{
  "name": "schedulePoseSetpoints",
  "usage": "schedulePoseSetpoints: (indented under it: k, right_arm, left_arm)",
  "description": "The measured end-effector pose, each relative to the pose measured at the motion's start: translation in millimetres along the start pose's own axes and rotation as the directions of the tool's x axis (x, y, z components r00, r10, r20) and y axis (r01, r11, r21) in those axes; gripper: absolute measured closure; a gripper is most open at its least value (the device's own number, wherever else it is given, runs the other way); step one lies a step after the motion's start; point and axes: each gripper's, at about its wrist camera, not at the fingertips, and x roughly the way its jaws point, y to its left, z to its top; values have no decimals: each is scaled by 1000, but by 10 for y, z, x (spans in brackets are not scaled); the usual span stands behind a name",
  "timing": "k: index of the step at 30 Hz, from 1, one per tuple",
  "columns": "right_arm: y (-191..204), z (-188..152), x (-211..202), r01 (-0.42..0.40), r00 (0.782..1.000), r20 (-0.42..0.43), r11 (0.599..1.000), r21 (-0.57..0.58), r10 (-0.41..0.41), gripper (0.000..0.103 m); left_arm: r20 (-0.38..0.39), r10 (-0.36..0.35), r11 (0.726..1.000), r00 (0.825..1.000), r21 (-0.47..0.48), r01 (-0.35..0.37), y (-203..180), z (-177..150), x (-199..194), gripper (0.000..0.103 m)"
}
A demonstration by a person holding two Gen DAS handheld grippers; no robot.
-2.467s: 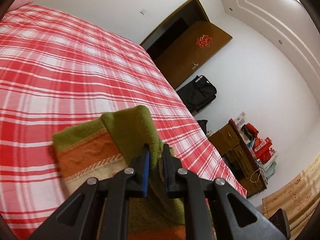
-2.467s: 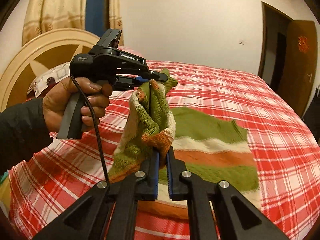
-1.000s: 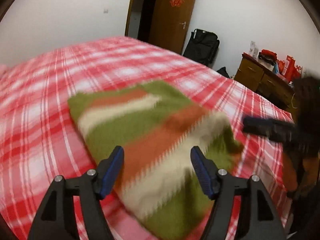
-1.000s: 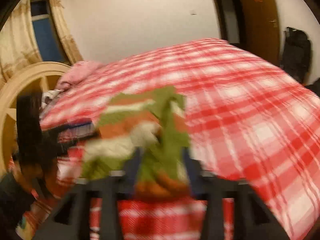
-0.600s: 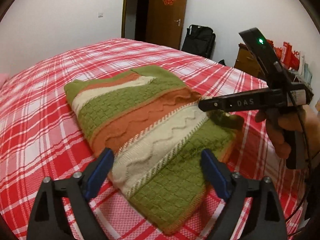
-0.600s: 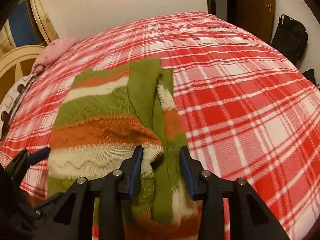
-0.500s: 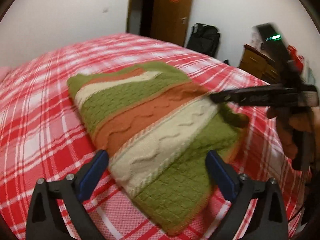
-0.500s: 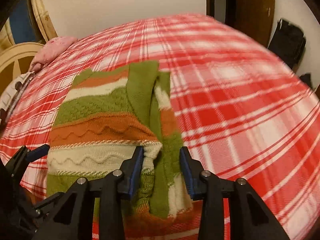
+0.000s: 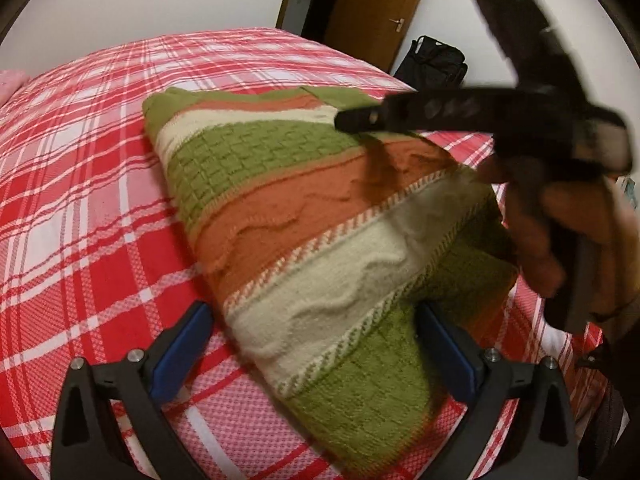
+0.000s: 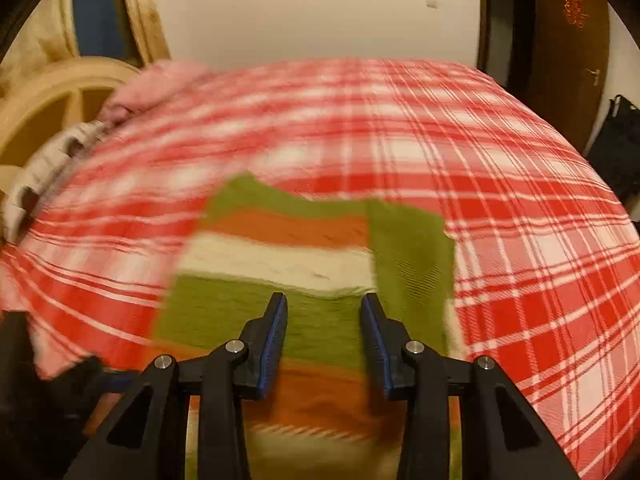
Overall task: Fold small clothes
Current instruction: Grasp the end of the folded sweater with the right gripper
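A knitted sweater (image 9: 304, 216) striped green, orange and cream lies folded on the red plaid bed (image 9: 80, 200). My left gripper (image 9: 312, 312) hangs low over its near edge. Its jaws are opening wide, with the edge between them and the pads not pressing. In the left wrist view a person's hand (image 9: 560, 236) holds my right gripper (image 9: 344, 122) above the sweater's far side. In the right wrist view, my right gripper (image 10: 325, 300) stands partly open over the sweater (image 10: 280, 256) with nothing pinched. A green sleeve (image 10: 408, 252) is folded across its right side.
A brown door (image 9: 380, 8) and a black bag (image 9: 436, 60) stand beyond the bed's far corner. A cream wooden headboard (image 10: 52, 92) and a pink pillow (image 10: 160, 80) are at the bed's head. The plaid cover (image 10: 520, 200) spreads around the sweater.
My left gripper has sunk closer to the sweater and its jaws have spread wider. My right gripper has drawn back off the folded edge that lay between its fingers and now hovers higher.
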Motion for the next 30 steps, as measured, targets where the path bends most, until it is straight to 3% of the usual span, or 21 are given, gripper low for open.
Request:
schedulePoseSetpoints:
  k: [4, 9, 17, 19, 24, 26, 30]
  right_arm:
    - [-174, -66, 79, -18, 1000, -12, 999, 50, 18, 65]
    - [-221, -143, 91, 3, 1000, 14, 1000, 19, -3, 65]
    - [-323, -152, 54, -55, 998, 32, 997, 59, 53, 65]
    - [-354, -152, -97, -103, 994, 47, 989, 103, 98, 63]
    - [-408, -363, -286, -91, 996, 16, 989, 120, 90, 63]
    - [-408, -476, -270, -49, 999, -6, 995, 90, 49, 63]
    - [-521, -541, -228, -59, 998, -1, 990, 130, 60, 57]
  left_arm:
    - [-6, 6, 1000, 1000, 9, -6, -2, 0, 10, 0]
    - [26, 19, 1000, 999, -1, -19, 10, -6, -109, 0]
    - [108, 55, 998, 993, -20, -53, 81, 129, -347, 0]
    - [122, 62, 998, 991, -29, -59, 103, 169, -349, 0]
    - [12, 99, 995, 995, -17, -99, 144, 135, 18, 0]
    - [-5, 77, 996, 997, -46, -77, 170, 83, 88, 0]
    - [-19, 81, 996, 997, -42, -82, 157, 101, 74, 0]
